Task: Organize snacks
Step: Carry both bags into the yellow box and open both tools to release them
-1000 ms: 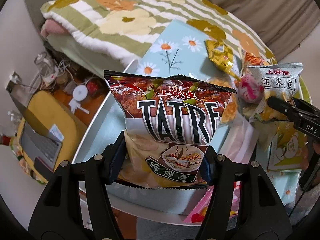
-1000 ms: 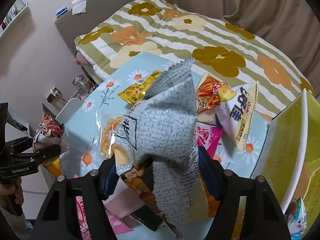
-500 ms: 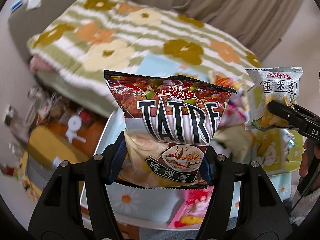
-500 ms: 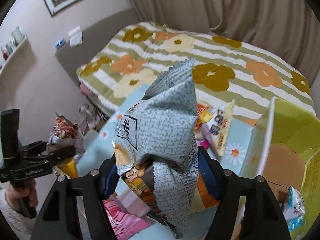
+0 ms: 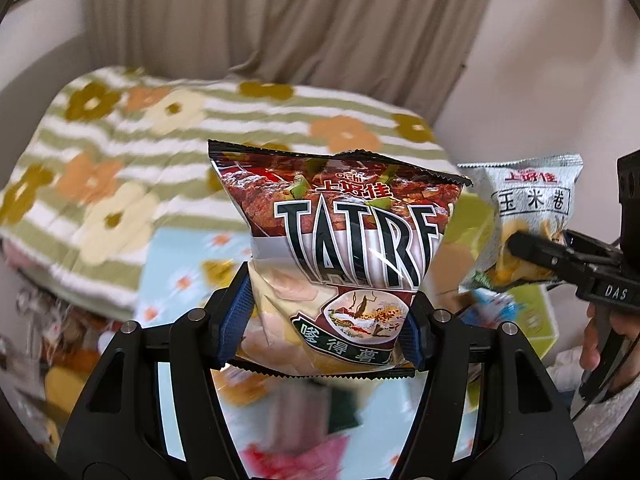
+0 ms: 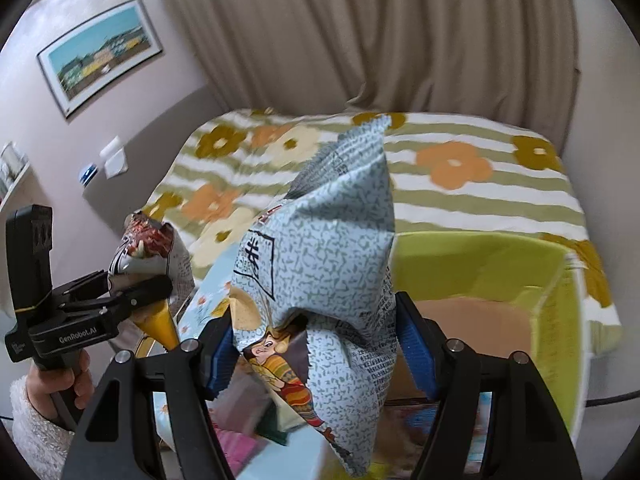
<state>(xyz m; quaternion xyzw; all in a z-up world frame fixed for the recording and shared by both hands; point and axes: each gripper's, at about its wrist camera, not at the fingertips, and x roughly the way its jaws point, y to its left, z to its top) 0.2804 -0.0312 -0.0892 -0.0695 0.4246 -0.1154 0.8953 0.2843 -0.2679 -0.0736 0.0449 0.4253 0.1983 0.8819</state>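
Observation:
My left gripper [image 5: 329, 330] is shut on a dark red chip bag [image 5: 340, 248] and holds it upright in the air above the table. It also shows in the right wrist view [image 6: 150, 252] at the left. My right gripper [image 6: 316, 354] is shut on a grey corn-roll snack bag [image 6: 324, 264] and holds it raised just left of the open yellow-green box [image 6: 480, 256]. In the left wrist view that grey bag [image 5: 528, 216] hangs at the right in the other gripper's fingers [image 5: 536, 252].
A table with a light blue daisy cloth [image 5: 180, 264] lies below, with blurred snack packs on it. A bed with a striped flower blanket [image 6: 460, 168] stands behind. Curtains and a wall picture [image 6: 100, 52] are at the back.
Both grippers have lifted and tilted up with their bags. The table has dropped low in both views. The yellow-green box has come into fuller view on the right.

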